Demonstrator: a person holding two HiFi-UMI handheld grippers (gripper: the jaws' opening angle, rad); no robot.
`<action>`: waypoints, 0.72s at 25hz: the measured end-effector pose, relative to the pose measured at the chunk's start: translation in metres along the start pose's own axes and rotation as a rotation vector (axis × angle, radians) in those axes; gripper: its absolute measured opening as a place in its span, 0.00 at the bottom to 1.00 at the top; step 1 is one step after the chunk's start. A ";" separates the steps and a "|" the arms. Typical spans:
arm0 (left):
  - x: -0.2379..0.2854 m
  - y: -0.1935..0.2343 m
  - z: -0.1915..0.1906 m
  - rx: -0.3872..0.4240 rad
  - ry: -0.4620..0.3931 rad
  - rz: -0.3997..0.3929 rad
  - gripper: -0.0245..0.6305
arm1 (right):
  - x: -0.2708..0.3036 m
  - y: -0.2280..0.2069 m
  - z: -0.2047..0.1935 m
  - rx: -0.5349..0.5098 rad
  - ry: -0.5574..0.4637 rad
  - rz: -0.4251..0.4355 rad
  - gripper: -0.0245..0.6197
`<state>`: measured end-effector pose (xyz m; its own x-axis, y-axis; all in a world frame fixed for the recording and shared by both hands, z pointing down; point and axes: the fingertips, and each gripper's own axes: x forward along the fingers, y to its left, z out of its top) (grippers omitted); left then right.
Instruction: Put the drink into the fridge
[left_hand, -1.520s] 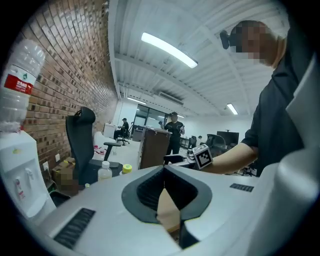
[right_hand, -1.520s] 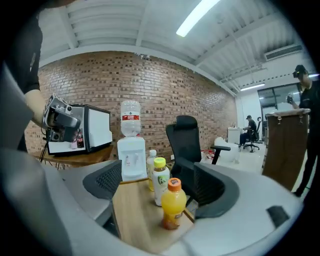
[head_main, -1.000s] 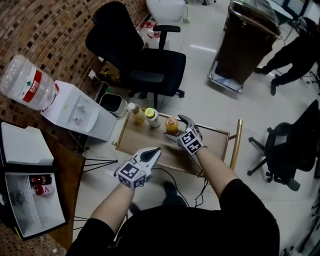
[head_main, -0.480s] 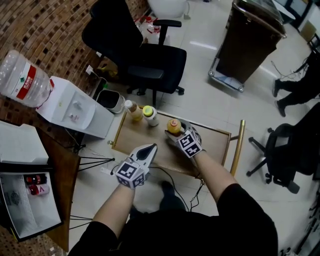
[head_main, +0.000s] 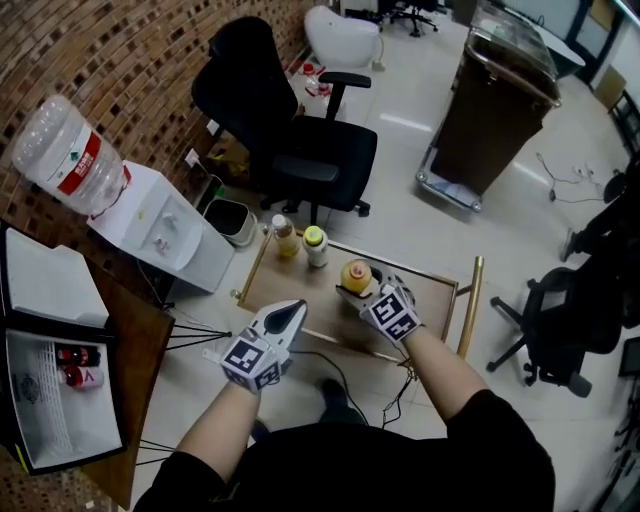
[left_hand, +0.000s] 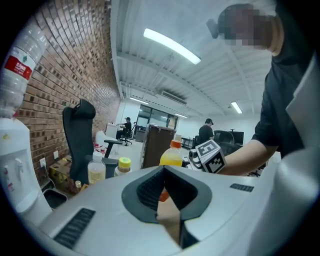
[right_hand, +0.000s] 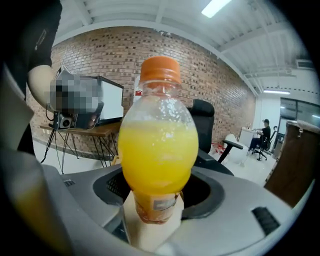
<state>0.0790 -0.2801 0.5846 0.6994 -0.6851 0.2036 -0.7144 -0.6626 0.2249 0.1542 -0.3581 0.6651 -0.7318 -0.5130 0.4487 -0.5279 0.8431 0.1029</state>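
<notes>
An orange drink bottle (head_main: 356, 275) with an orange cap stands in my right gripper (head_main: 372, 296) over the wooden cart top (head_main: 290, 290); the jaws are shut on its lower body. It fills the right gripper view, bottle (right_hand: 159, 150) upright between the pads. My left gripper (head_main: 293, 312) hovers at the cart's near edge, shut and holding nothing; from the left gripper view its jaws (left_hand: 167, 197) point toward the orange bottle (left_hand: 171, 156). The small fridge (head_main: 30, 420) stands open at far left, with red-labelled drinks (head_main: 78, 366) inside.
Two more bottles, one pale (head_main: 286, 238) and one yellow-capped (head_main: 316, 245), stand at the cart's far side. A water dispenser (head_main: 150, 225), a bin (head_main: 232, 218) and a black office chair (head_main: 300, 140) lie beyond. A brown trolley (head_main: 500, 100) is at the back right.
My right gripper, open beside the orange bottle a second ago, has shut on it. The view has shifted a little; the left gripper keeps its place.
</notes>
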 end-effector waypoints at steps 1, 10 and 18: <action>-0.012 0.000 0.008 0.015 -0.012 0.006 0.04 | -0.002 0.008 0.015 -0.022 -0.002 0.012 0.50; -0.204 0.029 0.091 0.106 -0.122 0.196 0.04 | 0.014 0.149 0.182 -0.130 -0.060 0.210 0.50; -0.426 0.048 0.103 0.128 -0.206 0.428 0.04 | 0.060 0.357 0.305 -0.329 -0.106 0.471 0.50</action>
<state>-0.2548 -0.0510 0.4105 0.3331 -0.9412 0.0570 -0.9427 -0.3312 0.0403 -0.2097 -0.1377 0.4579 -0.9034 -0.0693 0.4232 0.0145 0.9814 0.1917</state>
